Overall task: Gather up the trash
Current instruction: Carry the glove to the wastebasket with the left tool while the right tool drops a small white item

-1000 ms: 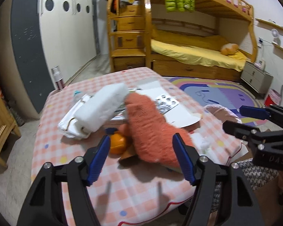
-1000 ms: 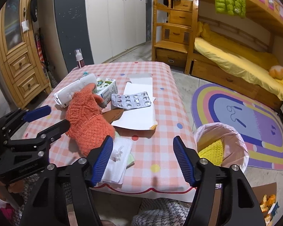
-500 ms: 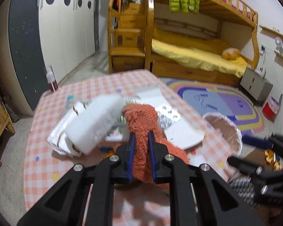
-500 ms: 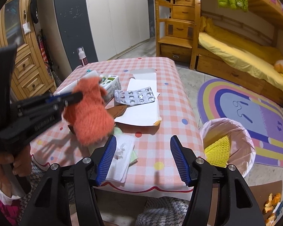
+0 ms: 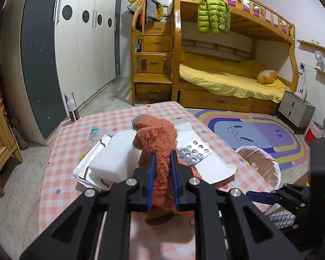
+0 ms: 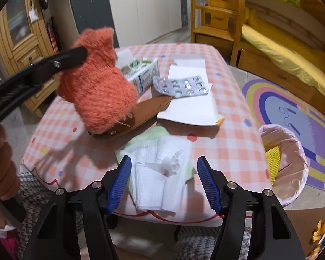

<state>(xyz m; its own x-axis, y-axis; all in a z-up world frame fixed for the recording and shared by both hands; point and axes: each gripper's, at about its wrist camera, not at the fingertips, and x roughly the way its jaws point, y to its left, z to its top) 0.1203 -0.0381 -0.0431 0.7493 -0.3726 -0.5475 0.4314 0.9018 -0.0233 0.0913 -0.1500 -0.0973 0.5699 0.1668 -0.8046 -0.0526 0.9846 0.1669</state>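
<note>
My left gripper (image 5: 162, 169) is shut on an orange knitted sock (image 5: 156, 134) and holds it a little above the checked table (image 5: 60, 173). In the right wrist view the sock (image 6: 97, 91) hangs at the left. My right gripper (image 6: 163, 166) points down over a pile of white tissues and wrappers (image 6: 160, 177) at the table's near edge. Its jaws are closing, the pile lies below and between them, and the pads do not touch it. A bin with a pink liner (image 6: 292, 151) stands on the floor right of the table, with a yellow net (image 6: 273, 160) in it.
On the table lie a blister pack (image 6: 182, 85), a medicine box (image 6: 145, 75), a white envelope (image 6: 188, 106), a brown leather-like piece (image 6: 145, 110) and a white foam block (image 5: 114, 156). A spray bottle (image 5: 71, 107) stands at the far corner. A bunk bed and wardrobe stand behind.
The left gripper shut on the orange sock and lifted it off the table. The right gripper came down over the tissue pile and its jaws narrowed a little.
</note>
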